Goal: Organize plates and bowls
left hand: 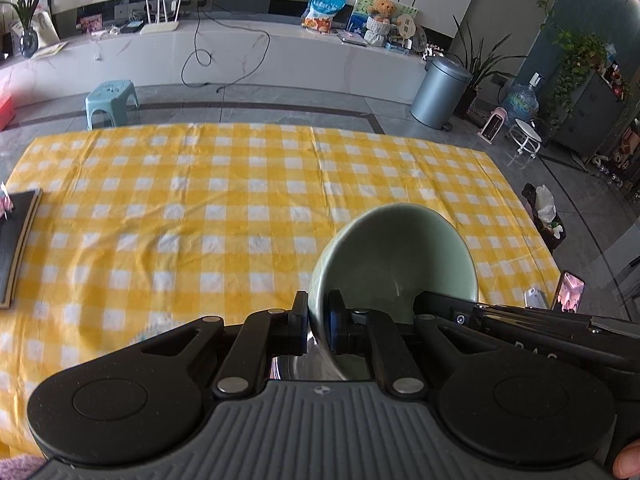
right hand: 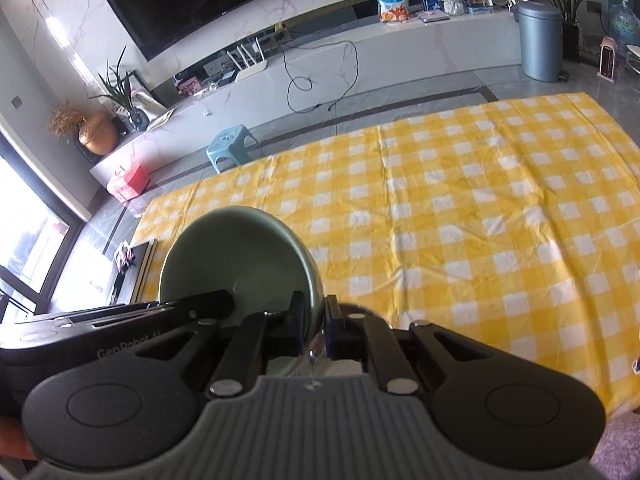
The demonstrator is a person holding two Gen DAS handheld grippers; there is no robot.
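A pale green bowl (left hand: pixel 400 256) is held up over the yellow checked tablecloth (left hand: pixel 240 200). My left gripper (left hand: pixel 318 320) is shut on its left rim, one finger outside and one inside. The same bowl shows in the right wrist view (right hand: pixel 236 256), where my right gripper (right hand: pixel 314 326) is shut on its right rim. Each gripper's body shows in the other's view, beside the bowl. A shiny metal surface (left hand: pixel 292 366) shows just under the bowl between my left fingers; I cannot tell what it is.
A dark flat board (left hand: pixel 16 240) lies at the table's left edge, also in the right wrist view (right hand: pixel 138 268). A phone (left hand: pixel 570 292) stands at the right edge. Beyond the table are a blue stool (left hand: pixel 110 100) and a grey bin (left hand: pixel 440 92).
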